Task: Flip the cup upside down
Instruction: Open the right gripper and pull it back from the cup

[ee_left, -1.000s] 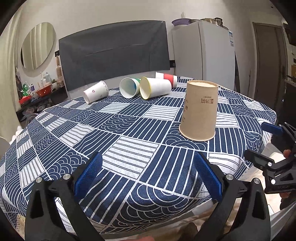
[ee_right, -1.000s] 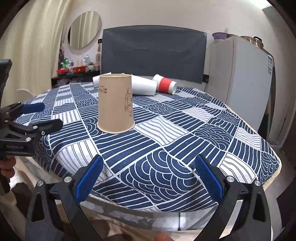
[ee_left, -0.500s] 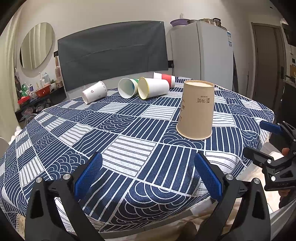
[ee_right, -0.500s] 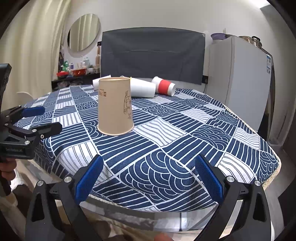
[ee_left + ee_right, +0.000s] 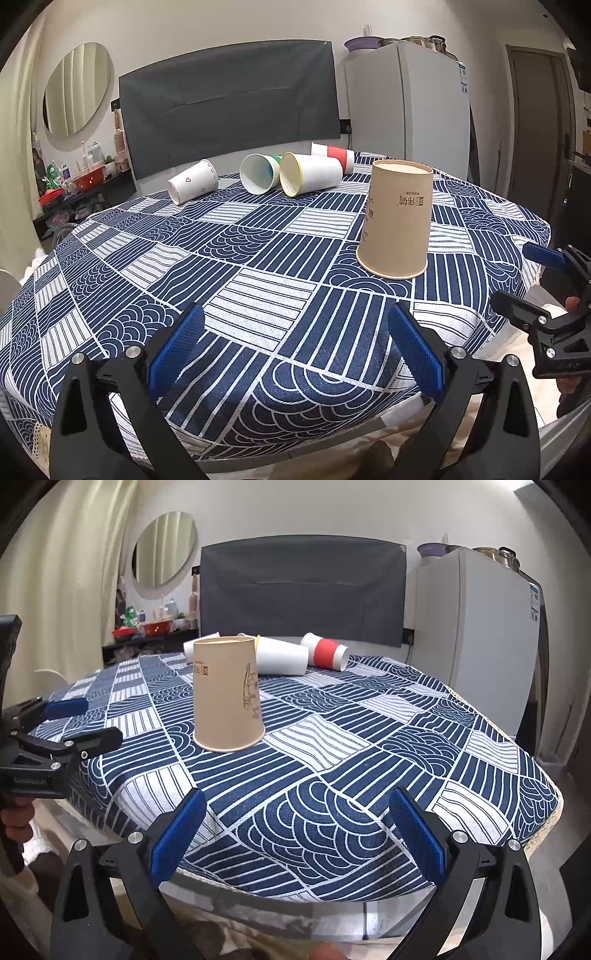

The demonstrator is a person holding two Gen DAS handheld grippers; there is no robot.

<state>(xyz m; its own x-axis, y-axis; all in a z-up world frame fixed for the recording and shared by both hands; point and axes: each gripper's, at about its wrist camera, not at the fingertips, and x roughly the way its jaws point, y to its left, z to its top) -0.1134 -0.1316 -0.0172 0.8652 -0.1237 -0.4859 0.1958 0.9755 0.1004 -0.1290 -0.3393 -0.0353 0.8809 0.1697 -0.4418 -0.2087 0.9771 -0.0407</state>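
Note:
A brown paper cup [image 5: 397, 221] stands upside down, rim on the blue patterned tablecloth [image 5: 258, 280]; it also shows in the right wrist view [image 5: 227, 696]. My left gripper [image 5: 295, 350] is open and empty, low at the table's near edge, well short of the cup. My right gripper [image 5: 295, 834] is open and empty at the near edge too. Each gripper shows in the other's view: the right one [image 5: 532, 280] at the table's right side, the left one [image 5: 79, 723] at the left.
Several paper cups lie on their sides at the far edge: a white heart cup [image 5: 192, 181], a green-banded cup [image 5: 258, 177], a yellow-rimmed cup [image 5: 310, 173] and a red-banded cup [image 5: 325, 651]. A grey chair back [image 5: 229, 107] and a fridge [image 5: 406, 107] stand behind.
Both grippers have drawn back and dropped a little toward the table's near edge. The brown cup has stayed in place, upside down.

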